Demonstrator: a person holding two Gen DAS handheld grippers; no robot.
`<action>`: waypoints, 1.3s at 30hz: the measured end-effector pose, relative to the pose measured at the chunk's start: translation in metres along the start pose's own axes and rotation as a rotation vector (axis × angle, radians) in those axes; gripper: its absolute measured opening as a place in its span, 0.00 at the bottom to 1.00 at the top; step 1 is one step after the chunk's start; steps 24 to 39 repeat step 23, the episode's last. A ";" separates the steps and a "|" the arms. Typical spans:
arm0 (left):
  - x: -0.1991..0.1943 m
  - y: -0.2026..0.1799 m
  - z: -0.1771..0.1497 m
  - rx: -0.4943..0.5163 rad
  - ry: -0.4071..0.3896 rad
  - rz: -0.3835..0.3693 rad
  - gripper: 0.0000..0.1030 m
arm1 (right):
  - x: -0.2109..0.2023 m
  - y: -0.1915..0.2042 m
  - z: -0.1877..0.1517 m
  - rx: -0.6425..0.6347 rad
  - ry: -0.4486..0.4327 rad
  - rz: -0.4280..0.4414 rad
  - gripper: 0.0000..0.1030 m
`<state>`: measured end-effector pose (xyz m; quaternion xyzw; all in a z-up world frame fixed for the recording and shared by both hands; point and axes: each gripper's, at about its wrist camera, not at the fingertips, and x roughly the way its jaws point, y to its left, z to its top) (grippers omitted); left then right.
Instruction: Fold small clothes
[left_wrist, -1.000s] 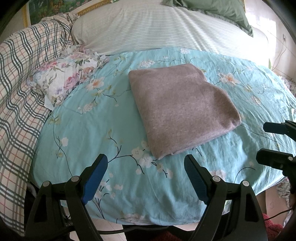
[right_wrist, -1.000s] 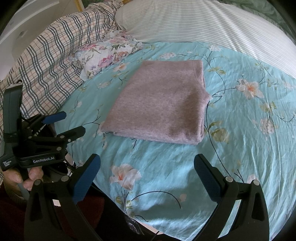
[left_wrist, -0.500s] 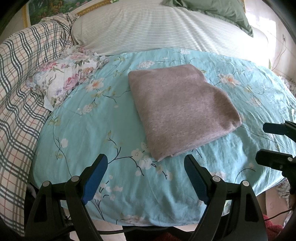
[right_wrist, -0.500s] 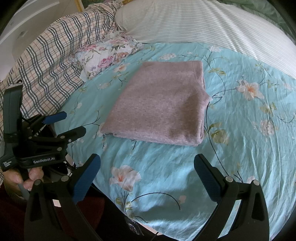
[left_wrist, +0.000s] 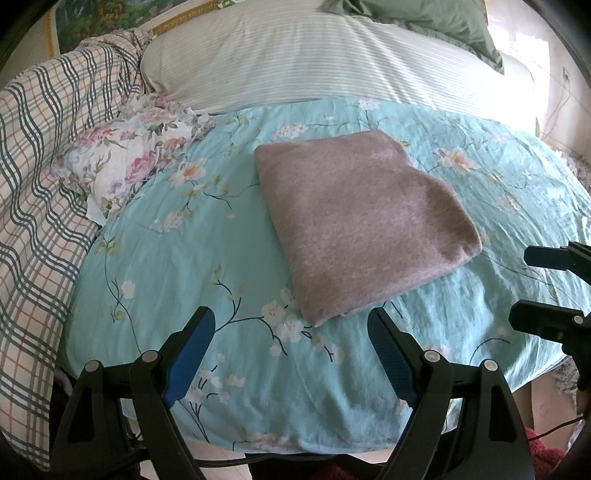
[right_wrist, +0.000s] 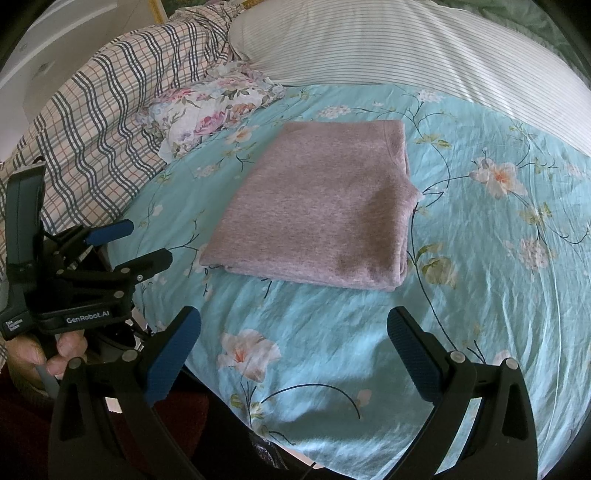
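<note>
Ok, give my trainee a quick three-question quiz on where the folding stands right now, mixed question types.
1. True or false: the left gripper is shut on the pinkish-grey garment.
2. Multiple choice: the garment lies on A) the plaid blanket, B) the turquoise floral sheet, C) the striped pillow.
3. Short answer: does the garment look folded or spread out flat?

Key
1. False: its jaws stand open with nothing between them, short of the garment. The right gripper is open too.
2. B.
3. Folded: it is a compact, roughly rectangular bundle, with stacked layers showing along its right edge in the right wrist view.
</note>
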<state>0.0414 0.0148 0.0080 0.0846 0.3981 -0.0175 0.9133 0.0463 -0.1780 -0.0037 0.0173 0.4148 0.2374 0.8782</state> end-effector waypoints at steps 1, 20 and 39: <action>0.000 0.000 0.001 -0.001 -0.002 -0.001 0.83 | 0.000 -0.001 0.002 -0.002 -0.003 0.002 0.98; 0.024 0.014 0.026 -0.050 0.003 0.010 0.83 | 0.027 -0.024 0.033 0.025 -0.027 -0.027 0.98; 0.030 0.015 0.028 -0.058 0.014 0.006 0.83 | 0.031 -0.025 0.033 0.027 -0.022 -0.023 0.98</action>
